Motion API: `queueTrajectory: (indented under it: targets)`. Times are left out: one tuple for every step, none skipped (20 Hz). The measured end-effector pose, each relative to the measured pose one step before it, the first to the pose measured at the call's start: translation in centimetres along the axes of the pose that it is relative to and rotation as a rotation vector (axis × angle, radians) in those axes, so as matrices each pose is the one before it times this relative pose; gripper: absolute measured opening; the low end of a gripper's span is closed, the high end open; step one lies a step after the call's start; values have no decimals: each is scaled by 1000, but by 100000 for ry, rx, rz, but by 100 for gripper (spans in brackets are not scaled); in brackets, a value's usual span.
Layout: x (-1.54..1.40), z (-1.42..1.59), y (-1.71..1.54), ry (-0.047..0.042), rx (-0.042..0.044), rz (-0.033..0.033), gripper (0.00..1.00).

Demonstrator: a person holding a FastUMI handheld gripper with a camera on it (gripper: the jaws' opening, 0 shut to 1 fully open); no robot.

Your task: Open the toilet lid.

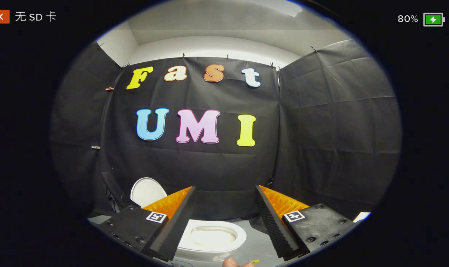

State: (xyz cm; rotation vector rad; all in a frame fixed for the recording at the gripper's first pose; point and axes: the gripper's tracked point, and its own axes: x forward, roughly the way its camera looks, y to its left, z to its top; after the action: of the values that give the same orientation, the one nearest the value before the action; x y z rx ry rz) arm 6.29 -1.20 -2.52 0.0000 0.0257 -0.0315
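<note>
Gripper view: the gripper [224, 193] hangs spread wide above a toilet [209, 248], its two fingers holding nothing.

Between and below the fingers [180, 222] lies the white oval seat [239, 237] with the bowl open inside it. The toilet lid [146, 191] stands raised and tilted, showing just beyond the left finger against the black cloth wall [321, 129]. A person's fingertip [230, 262] shows at the near edge, just in front of the toilet.

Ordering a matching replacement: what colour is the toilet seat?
White, seen in the gripper view: the toilet seat lies between the open gripper fingers.
</note>
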Motion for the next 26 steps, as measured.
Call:
queueTrajectory:
  targets:
    - [33,-16,225,14,183,261,98]
    - [-65,-1,85,100,117,14,99]
    - [-41,2,-7,13,77,85,98]
    - [-105,37,72,-112,87,97,98]
    - [100,94,25,-89,88,0,98]
    - [-4,15,43,-111,-3,235,99]
    - [-130,72,70,-52,-23,-58,99]
    - [-135,69,-2,-13,-151,27,99]
    - [59,25,65,-105,-32,-57,98]
    - [7,86,-8,-104,-75,-98,99]
    - [12,12,85,-108,43,88,99]
    - [-75,57,122,-30,60,128,99]
    - [-2,-20,11,12,35,91,98]
    - [-6,-49,87,243,-67,62,98]
    - [102,-77,41,42,23,79,98]
    - [-72,44,22,42,125,66,99]
    - [-54,30,8,39,143,133,99]
    - [-51,29,11,-57,138,-1,99]
    - [-20,60,-22,-139,-8,-116,99]
    - [143,23,-59,-96,29,-174,99]
    - [-54,30,-32,79,-24,21,98]
    - [-60,40,-72,-31,45,-18,98]
    - [-30,2,-1,-33,-117,-89,98]
    - [32,-24,-21,-9,-207,-74,98]
    - [37,41,25,-36,-187,-50,98]
    - [2,-42,17,87,-89,57,98]
